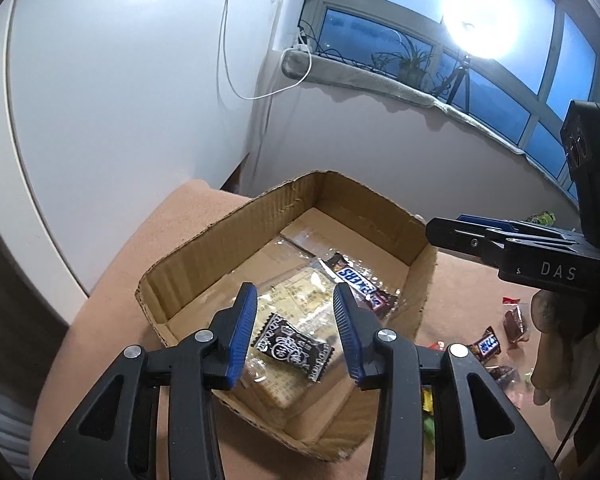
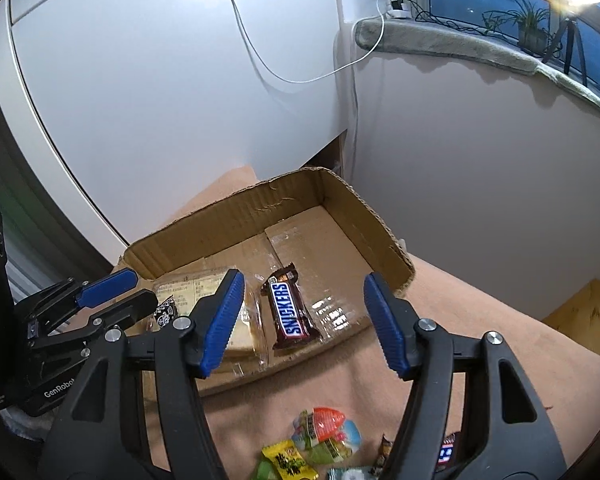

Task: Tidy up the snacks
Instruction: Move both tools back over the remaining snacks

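Note:
A shallow cardboard box (image 1: 220, 224) sits on a peach cloth. Inside lie a clear cracker packet (image 1: 300, 300), a black-and-white candy (image 1: 294, 346) on top of it, and a Snickers bar (image 1: 360, 284). My left gripper (image 1: 296, 332) hovers over the box's near side, open, with the black candy below the gap and untouched by the pads. In the right wrist view my right gripper (image 2: 304, 320) stands open above the Snickers bar (image 2: 290, 312), which rests flat in the box (image 2: 228, 208). The left gripper (image 2: 136, 292) shows at the left there, and the right gripper (image 1: 452, 228) shows at the right of the left wrist view.
Loose snacks lie on the cloth before the box: a colourful packet (image 2: 324, 432), a yellow candy (image 2: 288, 460), a small Snickers (image 1: 488, 346) and dark red candies (image 1: 514, 322). A white wall and a window sill with a plant (image 1: 412, 64) stand behind.

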Demonstrator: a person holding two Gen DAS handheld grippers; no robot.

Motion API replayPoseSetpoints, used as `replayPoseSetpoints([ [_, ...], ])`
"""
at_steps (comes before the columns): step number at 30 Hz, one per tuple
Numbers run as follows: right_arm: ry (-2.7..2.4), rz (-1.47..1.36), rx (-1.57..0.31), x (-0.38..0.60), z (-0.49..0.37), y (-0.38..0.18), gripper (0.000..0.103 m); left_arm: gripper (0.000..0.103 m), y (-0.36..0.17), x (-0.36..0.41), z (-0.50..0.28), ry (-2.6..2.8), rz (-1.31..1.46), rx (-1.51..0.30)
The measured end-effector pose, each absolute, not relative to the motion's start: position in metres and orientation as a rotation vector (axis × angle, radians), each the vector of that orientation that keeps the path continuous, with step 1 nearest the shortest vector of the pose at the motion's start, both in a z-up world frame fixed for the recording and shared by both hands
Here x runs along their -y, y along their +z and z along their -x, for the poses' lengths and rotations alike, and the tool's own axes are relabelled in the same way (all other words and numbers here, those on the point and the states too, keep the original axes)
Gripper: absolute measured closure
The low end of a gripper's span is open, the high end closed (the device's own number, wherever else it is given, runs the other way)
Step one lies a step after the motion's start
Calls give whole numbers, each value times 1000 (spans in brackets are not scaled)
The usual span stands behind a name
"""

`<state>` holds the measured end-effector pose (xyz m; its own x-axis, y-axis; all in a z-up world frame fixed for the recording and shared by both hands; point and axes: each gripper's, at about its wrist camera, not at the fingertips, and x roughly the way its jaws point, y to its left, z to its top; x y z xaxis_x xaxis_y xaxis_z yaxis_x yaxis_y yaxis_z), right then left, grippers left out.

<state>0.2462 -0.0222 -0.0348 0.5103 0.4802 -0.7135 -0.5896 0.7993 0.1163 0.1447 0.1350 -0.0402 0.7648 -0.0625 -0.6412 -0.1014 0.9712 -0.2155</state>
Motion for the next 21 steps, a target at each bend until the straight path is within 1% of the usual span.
replayPoseSetpoints([
  [11,605,105,-754,93,-208,-13,38,65,-26,-102,-117,-58,220,-670],
  [21,507,68,-748,177,-180,-14,38,65,-28,-62,-99,-154,204,-690],
])
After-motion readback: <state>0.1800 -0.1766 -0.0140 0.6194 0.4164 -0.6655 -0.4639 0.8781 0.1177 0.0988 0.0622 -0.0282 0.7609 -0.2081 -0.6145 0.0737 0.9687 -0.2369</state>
